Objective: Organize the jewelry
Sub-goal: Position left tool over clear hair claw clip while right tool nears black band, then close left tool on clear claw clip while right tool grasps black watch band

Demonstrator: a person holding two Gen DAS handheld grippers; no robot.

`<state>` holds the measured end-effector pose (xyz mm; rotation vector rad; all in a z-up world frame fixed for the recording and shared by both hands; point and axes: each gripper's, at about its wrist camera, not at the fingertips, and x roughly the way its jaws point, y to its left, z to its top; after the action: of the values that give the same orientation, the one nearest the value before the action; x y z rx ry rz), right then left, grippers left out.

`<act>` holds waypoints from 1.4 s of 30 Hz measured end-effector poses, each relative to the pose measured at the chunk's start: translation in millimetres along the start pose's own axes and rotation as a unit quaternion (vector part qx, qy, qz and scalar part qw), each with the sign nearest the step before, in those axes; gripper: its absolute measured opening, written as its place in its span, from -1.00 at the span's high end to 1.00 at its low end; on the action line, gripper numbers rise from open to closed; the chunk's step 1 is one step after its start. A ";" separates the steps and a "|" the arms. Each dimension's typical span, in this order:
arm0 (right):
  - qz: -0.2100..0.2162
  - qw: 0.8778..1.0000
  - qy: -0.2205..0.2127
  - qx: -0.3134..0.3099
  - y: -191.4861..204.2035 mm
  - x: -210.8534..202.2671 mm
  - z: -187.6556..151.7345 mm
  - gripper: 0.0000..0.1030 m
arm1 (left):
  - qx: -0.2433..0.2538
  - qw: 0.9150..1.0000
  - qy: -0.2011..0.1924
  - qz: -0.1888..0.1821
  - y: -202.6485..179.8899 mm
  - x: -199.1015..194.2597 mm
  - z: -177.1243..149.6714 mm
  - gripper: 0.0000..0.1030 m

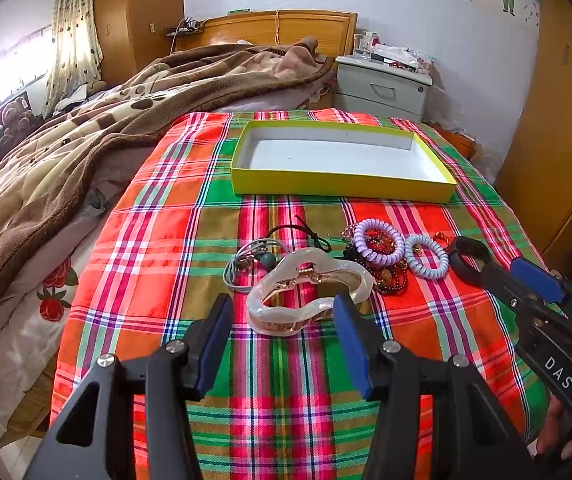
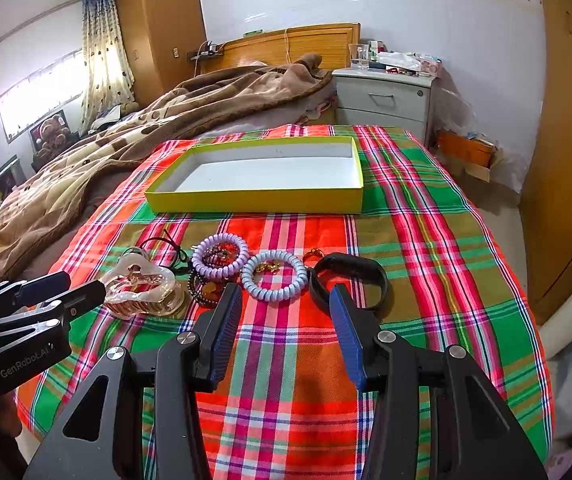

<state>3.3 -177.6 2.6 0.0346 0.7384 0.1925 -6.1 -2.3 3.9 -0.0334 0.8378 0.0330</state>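
Observation:
A pile of jewelry lies on the plaid cloth: a pearly hair claw (image 1: 306, 292) (image 2: 141, 288), a purple coil tie (image 1: 378, 242) (image 2: 219, 262), a pale blue coil tie (image 1: 426, 257) (image 2: 273, 276), a black band (image 1: 469, 258) (image 2: 350, 280), beads and cords. An empty yellow-walled box (image 1: 338, 186) (image 2: 253, 202) sits beyond them. My left gripper (image 1: 283, 308) is open, its fingers on either side of the claw's near end. My right gripper (image 2: 286, 296) is open, just short of the blue coil tie and the black band.
A brown blanket (image 1: 85, 140) covers the bed at the left. A grey nightstand (image 1: 382, 88) with clutter stands behind the box. A wooden wardrobe (image 2: 566, 160) is at the right. The cloth's edges drop off left and right.

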 end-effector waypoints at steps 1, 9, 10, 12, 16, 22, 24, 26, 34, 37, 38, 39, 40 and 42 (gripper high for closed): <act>0.000 1.000 0.000 0.000 -0.2 0.0 0.1 0.10 | 0.000 1.000 0.000 0.000 -0.2 0.1 0.1 -0.05; 0.000 1.000 0.000 0.001 0.0 -0.3 0.2 0.10 | 0.000 1.000 0.000 0.002 -0.7 -0.7 -0.7 -0.05; 0.000 1.000 0.000 0.000 0.3 0.0 0.3 0.10 | 0.000 1.000 0.000 0.002 -0.7 -0.7 -0.7 -0.05; 0.000 1.000 0.000 0.000 0.2 0.2 0.1 0.10 | 0.000 1.000 0.000 0.001 -0.9 -0.5 -0.8 -0.05; -0.001 1.000 0.000 0.000 0.1 0.0 0.0 0.10 | 0.000 1.000 0.002 0.002 -0.8 -0.8 -0.7 -0.05; 0.000 1.000 0.001 0.000 0.0 0.2 0.2 0.10 | -0.001 1.000 0.002 0.002 -1.0 0.2 0.0 -0.05; 0.000 1.000 0.000 0.000 0.0 0.2 -0.3 0.10 | -0.001 1.000 0.002 0.002 -0.7 0.6 0.2 -0.05; -0.001 1.000 0.000 0.000 0.2 0.6 -0.3 0.10 | 0.000 1.000 0.003 0.002 -0.3 0.7 0.5 -0.05; -0.004 1.000 0.000 -0.001 0.0 2.9 2.5 0.10 | 0.000 1.000 0.001 0.000 1.2 3.0 3.0 -0.05; -0.007 1.000 -0.001 0.000 -3.2 3.7 3.9 0.10 | -0.006 1.000 0.001 -0.014 7.1 3.2 4.7 -0.05; -0.008 1.000 -0.002 0.001 -4.4 3.0 5.1 0.10 | -0.008 1.000 0.002 -0.023 9.9 3.8 5.7 -0.05; -0.010 1.000 -0.002 0.001 -6.6 3.0 6.2 0.10 | -0.007 0.999 0.003 -0.031 12.0 3.9 6.2 -0.05; -0.012 1.000 -0.003 0.002 -8.2 2.6 6.6 0.10 | -0.006 0.999 0.003 -0.038 14.6 4.1 7.2 -0.05; -0.016 1.000 -0.004 0.002 -13.3 2.3 8.7 0.10 | -0.012 0.999 -0.003 -0.045 20.6 2.7 8.8 -0.05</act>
<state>13.0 -190.0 6.2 0.0277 0.7308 0.1595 1.4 18.7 7.4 -0.0930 0.8292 -0.0409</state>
